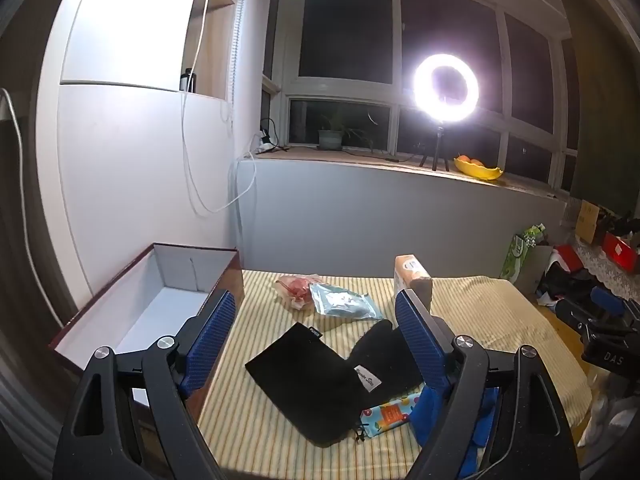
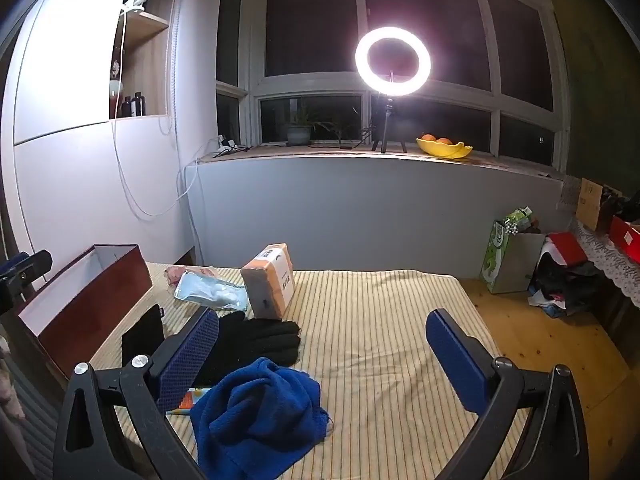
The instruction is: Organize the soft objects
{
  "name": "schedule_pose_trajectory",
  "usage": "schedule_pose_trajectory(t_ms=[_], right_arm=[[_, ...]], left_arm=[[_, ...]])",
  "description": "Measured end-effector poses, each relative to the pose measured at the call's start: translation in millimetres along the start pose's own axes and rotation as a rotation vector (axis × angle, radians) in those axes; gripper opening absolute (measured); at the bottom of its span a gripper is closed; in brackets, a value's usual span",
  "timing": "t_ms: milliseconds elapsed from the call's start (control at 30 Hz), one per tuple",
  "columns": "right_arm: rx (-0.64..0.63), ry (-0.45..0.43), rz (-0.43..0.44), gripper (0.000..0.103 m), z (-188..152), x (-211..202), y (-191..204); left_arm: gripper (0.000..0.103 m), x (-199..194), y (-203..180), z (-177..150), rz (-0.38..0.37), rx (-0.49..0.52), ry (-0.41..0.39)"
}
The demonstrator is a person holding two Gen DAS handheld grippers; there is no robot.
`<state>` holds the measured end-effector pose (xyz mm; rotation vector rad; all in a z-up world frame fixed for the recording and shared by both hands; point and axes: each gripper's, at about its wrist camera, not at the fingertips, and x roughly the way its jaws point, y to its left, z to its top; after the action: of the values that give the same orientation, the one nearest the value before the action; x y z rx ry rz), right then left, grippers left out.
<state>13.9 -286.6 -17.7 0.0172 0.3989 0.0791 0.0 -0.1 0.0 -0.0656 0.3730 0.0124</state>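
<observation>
Soft items lie on a striped yellow cloth (image 1: 480,312). A black pouch (image 1: 304,376) lies under my open, empty left gripper (image 1: 316,312); black gloves (image 1: 384,356) and a patterned pouch (image 1: 386,416) lie beside it. A silver packet (image 1: 344,300) and a pink bag (image 1: 296,288) lie farther back. A tissue pack (image 1: 412,280) stands upright. In the right wrist view a blue towel (image 2: 256,412) lies crumpled below my open, empty right gripper (image 2: 324,328), next to the gloves (image 2: 256,340), with the tissue pack (image 2: 270,280) and silver packet (image 2: 208,290) beyond.
An open, empty red-brown box (image 1: 148,304) stands at the cloth's left edge, also in the right wrist view (image 2: 88,292). A ring light (image 2: 392,60) and a fruit bowl (image 2: 444,146) stand on the windowsill. Bags and clutter (image 2: 560,276) sit on the wooden floor at right.
</observation>
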Motion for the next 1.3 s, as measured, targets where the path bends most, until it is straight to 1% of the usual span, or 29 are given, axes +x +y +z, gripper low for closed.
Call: schedule_pose_trajectory(t_ms=[767, 900, 967, 1300], right_arm=[[0.002, 0.005, 0.000, 0.102, -2.4, 0.3, 0.5], [0.003, 0.005, 0.000, 0.102, -2.6, 0.3, 0.3], [0.003, 0.006, 0.001, 0.102, -2.4, 0.2, 0.1], [0.002, 0.009, 0.003, 0.102, -3.6, 0.5, -0.2]], left_arm=[[0.082, 0.4, 0.1, -1.2, -0.012, -0.014, -0.020], [0.082, 1.2, -0.3, -1.1, -0.008, -0.004, -0.012], [0.082, 0.4, 0.8, -1.0, -0.015, -0.019, -0.024], [0.082, -0.6, -0.4, 0.0, -0.017, -0.022, -0.031]])
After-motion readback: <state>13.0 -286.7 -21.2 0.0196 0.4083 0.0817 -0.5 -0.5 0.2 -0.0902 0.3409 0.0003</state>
